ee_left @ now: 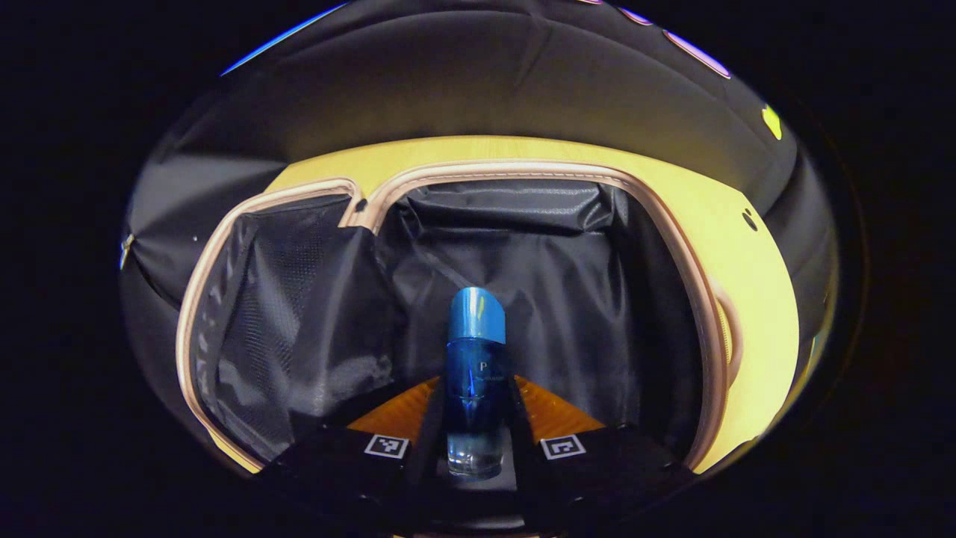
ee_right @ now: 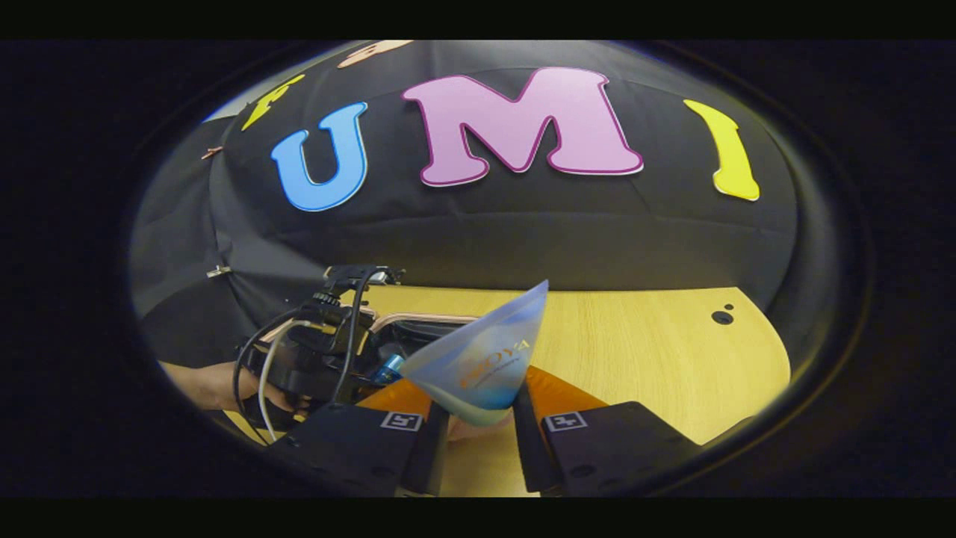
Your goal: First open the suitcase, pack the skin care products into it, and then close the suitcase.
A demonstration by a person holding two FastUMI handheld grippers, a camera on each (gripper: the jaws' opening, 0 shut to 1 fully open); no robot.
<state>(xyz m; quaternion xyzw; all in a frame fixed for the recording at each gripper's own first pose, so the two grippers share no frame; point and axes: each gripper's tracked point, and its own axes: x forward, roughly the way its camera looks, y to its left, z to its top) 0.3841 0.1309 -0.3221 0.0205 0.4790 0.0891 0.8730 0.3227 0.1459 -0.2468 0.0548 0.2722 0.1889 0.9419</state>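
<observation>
In the left gripper view the suitcase (ee_left: 694, 299) lies open, with a beige rim and black lining. My left gripper (ee_left: 476, 441) is shut on a blue bottle (ee_left: 476, 373) with a blue cap, held upright over the main compartment. A mesh-lined lid half (ee_left: 284, 329) lies to the left. In the right gripper view my right gripper (ee_right: 478, 418) is shut on a pale blue tube (ee_right: 482, 359), flat end up, above the wooden table (ee_right: 657, 359). The left gripper (ee_right: 321, 359) with its cables, the blue bottle's cap (ee_right: 390, 368) and part of the suitcase rim (ee_right: 426, 320) show at the left.
The wooden table (ee_left: 739, 246) runs behind and to the right of the suitcase, with small dark holes (ee_right: 721, 317) in its top. A hand (ee_right: 216, 385) holds the left gripper at the far left. Black cloth hangs behind the table.
</observation>
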